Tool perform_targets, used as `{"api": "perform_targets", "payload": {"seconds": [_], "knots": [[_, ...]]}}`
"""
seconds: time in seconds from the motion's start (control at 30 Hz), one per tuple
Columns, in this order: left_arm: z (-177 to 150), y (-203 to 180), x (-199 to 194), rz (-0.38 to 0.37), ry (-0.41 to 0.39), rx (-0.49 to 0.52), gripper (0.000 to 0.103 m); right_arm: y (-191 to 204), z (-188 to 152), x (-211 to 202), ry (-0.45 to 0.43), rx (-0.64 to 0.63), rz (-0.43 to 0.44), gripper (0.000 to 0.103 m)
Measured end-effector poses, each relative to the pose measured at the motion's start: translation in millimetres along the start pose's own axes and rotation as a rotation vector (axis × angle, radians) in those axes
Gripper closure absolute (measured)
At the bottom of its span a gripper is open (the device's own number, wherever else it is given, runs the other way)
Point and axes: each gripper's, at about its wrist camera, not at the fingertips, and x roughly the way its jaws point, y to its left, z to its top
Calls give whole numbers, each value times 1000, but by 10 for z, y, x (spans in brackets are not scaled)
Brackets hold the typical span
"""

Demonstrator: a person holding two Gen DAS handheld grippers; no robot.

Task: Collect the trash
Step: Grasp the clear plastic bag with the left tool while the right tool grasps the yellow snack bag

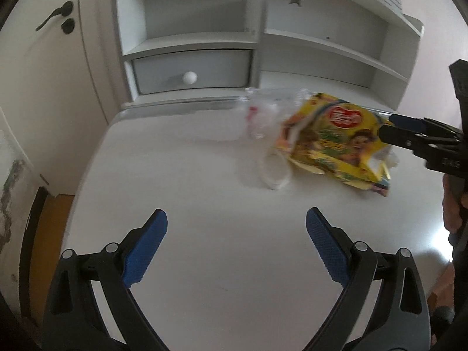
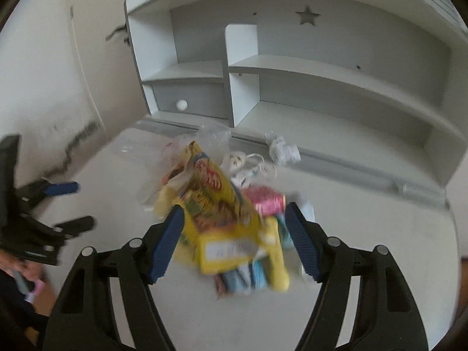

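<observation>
Where shelf unit (image 2: 292, 67) stands, trash (image 2: 228, 204) litters white desk (image 1: 204, 175).

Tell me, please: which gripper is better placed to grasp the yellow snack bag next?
Probably the right gripper: its open jaws already stand on both sides of the yellow snack bag. The left gripper is open over bare desk, away from the bag.
</observation>
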Motion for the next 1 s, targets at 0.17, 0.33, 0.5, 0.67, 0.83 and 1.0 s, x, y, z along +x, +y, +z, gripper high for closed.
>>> {"api": "perform_targets", "payload": {"seconds": [0.17, 0.33, 0.5, 0.67, 0.83, 1.0], "knots": [[178, 99, 141, 29, -16, 28, 10, 94, 42, 202, 50, -61, 22, 88], [407, 95, 251, 53, -45, 50, 10, 56, 13, -227, -52, -30, 60, 93], [677, -62, 464, 30, -63, 110, 10, -155, -96, -802, -138, 56, 56, 93], [931, -398, 800, 101, -91, 284, 10, -315, -389, -1103, -133, 132, 49, 92], [1099, -603, 1248, 154, -6, 384, 10, -493, -666, -1225, -112, 203, 6, 92], [1112, -635, 1366, 155, 17, 401, 47, -685, -908, -1411, -114, 269, -54, 92]]}}
